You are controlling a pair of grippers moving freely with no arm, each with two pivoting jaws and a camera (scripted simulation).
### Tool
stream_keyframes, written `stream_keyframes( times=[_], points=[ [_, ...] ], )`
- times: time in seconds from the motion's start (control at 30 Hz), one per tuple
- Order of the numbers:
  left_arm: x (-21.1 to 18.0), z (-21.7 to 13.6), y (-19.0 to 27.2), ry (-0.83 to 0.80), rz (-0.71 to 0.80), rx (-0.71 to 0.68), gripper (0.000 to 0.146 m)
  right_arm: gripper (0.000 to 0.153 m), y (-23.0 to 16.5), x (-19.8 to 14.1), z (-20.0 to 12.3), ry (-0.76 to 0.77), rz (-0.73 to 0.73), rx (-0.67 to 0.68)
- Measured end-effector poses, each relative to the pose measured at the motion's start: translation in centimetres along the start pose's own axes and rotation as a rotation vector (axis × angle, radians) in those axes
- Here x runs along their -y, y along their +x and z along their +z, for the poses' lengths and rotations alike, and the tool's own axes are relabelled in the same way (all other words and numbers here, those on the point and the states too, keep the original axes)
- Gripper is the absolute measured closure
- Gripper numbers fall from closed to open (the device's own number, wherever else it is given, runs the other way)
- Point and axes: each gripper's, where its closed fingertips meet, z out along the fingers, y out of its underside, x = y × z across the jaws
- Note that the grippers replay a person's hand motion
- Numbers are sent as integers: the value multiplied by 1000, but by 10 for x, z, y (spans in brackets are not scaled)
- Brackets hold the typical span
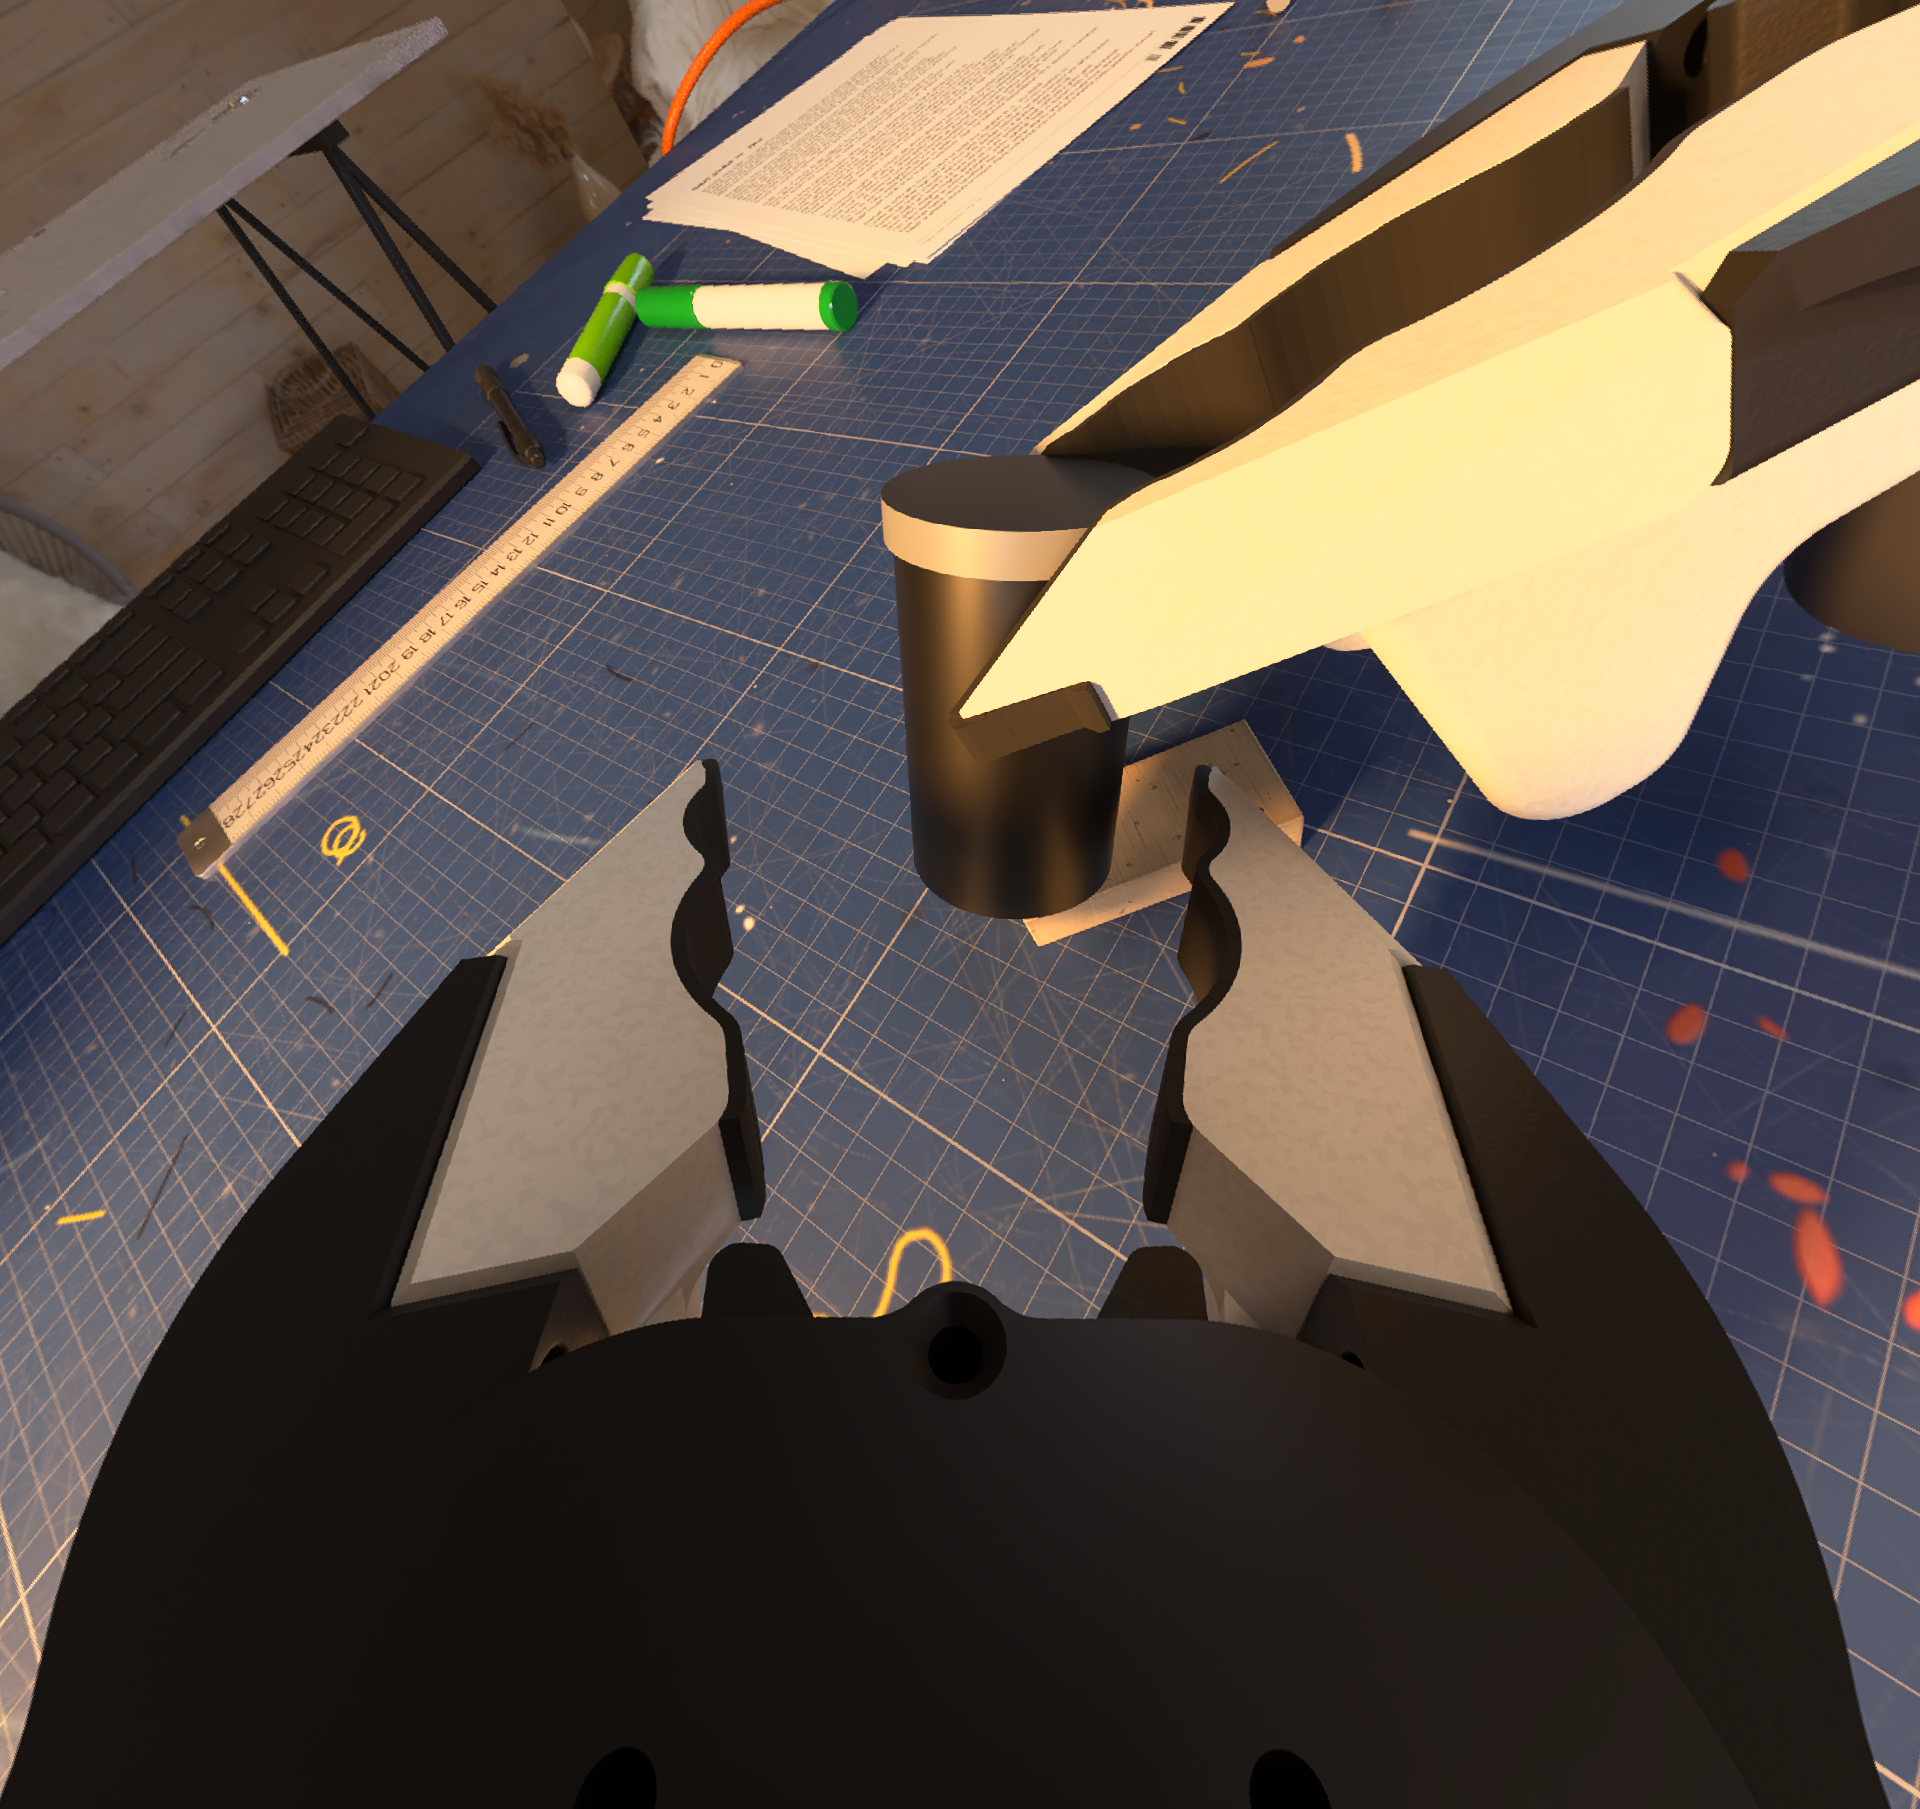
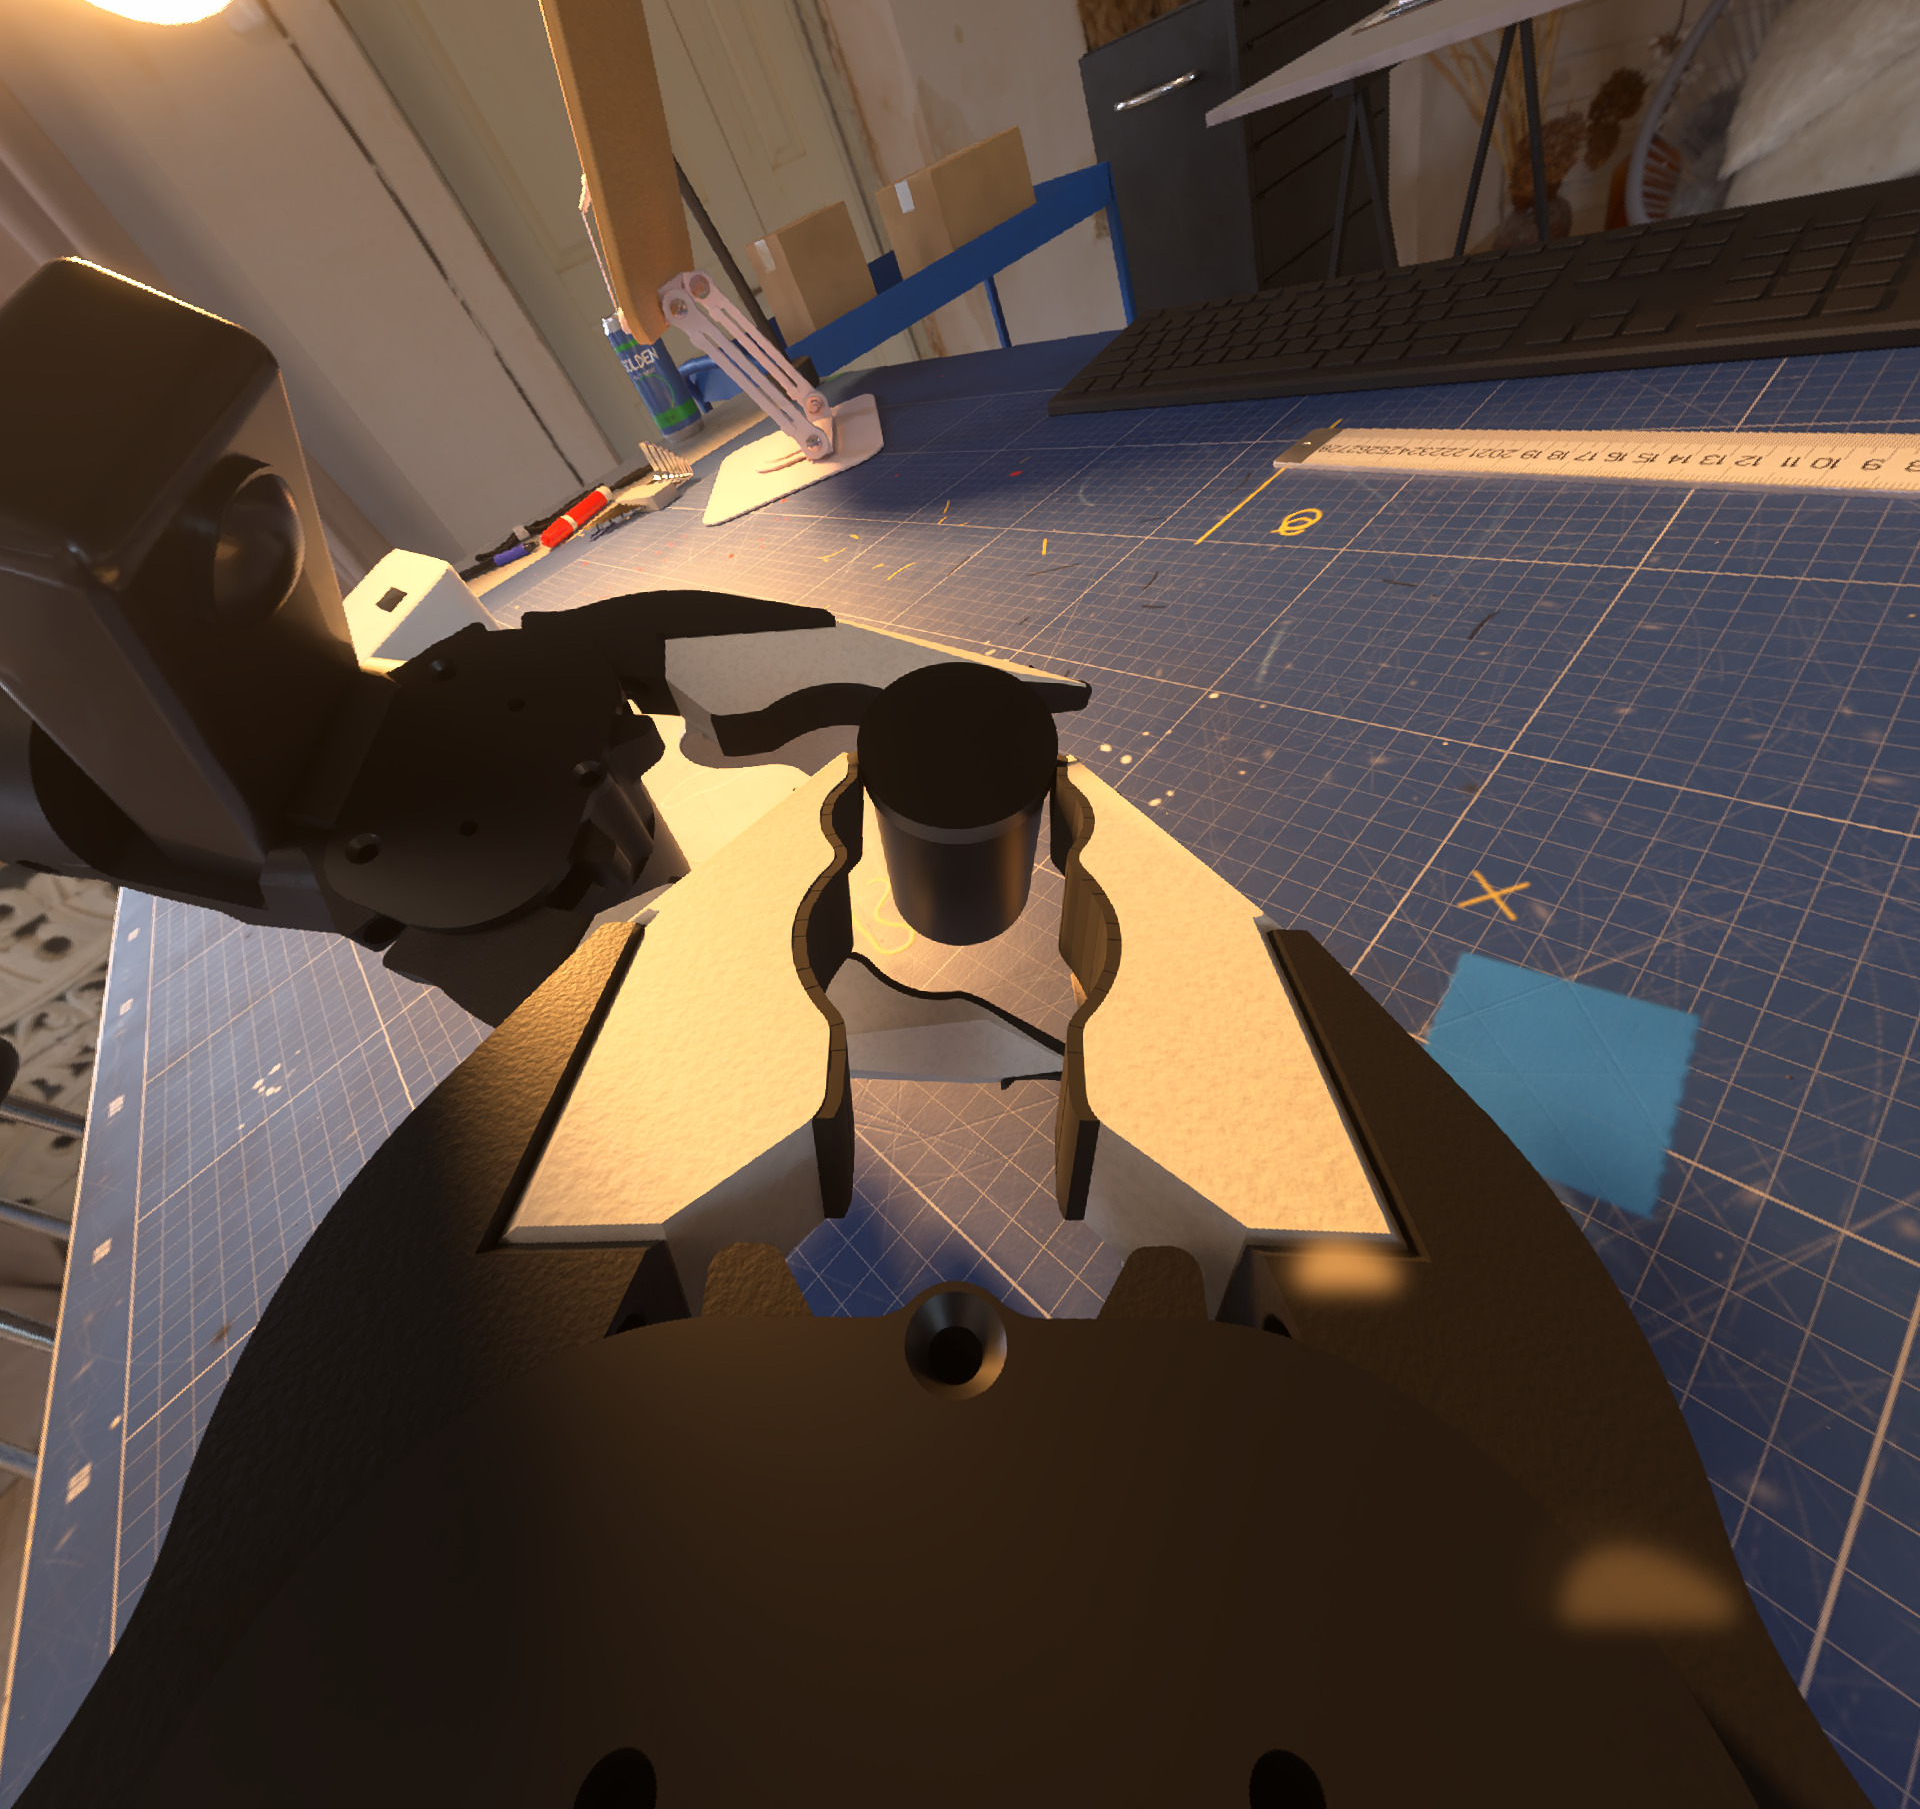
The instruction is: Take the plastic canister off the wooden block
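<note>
Black plastic canister [image 1: 1006, 720] with a pale band under its lid, upright, and you've got it in your right gripper [image 2: 956, 772]. In the right wrist view the two fingertips sit against the lid rim on either side, jaws closed in to the canister's width. In the left wrist view one pale finger [image 1: 1351, 554] crosses the canister's upper part from the right, tip pad touching the side wall.

The wooden block [image 1: 1164, 834] is flat on the blue cutting mat [image 1: 727, 616], just behind and right of the canister base from the left camera. The canister's bottom edge overlaps the block's near corner. Can't tell if the base is touching the block or just above it.

Your left gripper [image 1: 956, 824] is wide apart, holding nothing, low over the mat, fingers pointing at the canister. Its right fingertip overlaps the block's edge in view; contact unclear.

Around it on the mat:
- Steel ruler [image 1: 468, 606] to the left, keyboard [image 1: 187, 637] beyond it
- Two green markers [image 1: 748, 307] and a stack of printed sheets [image 1: 935, 128] farther back
- Blue paper square [image 2: 1569, 1084] right of your right gripper
- Desk lamp base [image 2: 800, 455] at the far edge
</note>
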Motion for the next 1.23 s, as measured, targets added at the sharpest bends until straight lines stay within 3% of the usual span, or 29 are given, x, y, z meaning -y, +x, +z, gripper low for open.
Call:
stream_keyframes(
  times=[1.23],
  points=[
    [-10,-1,-4,-68,91,24,60,117,-2,-7,2,-37,24,49]
  ],
)
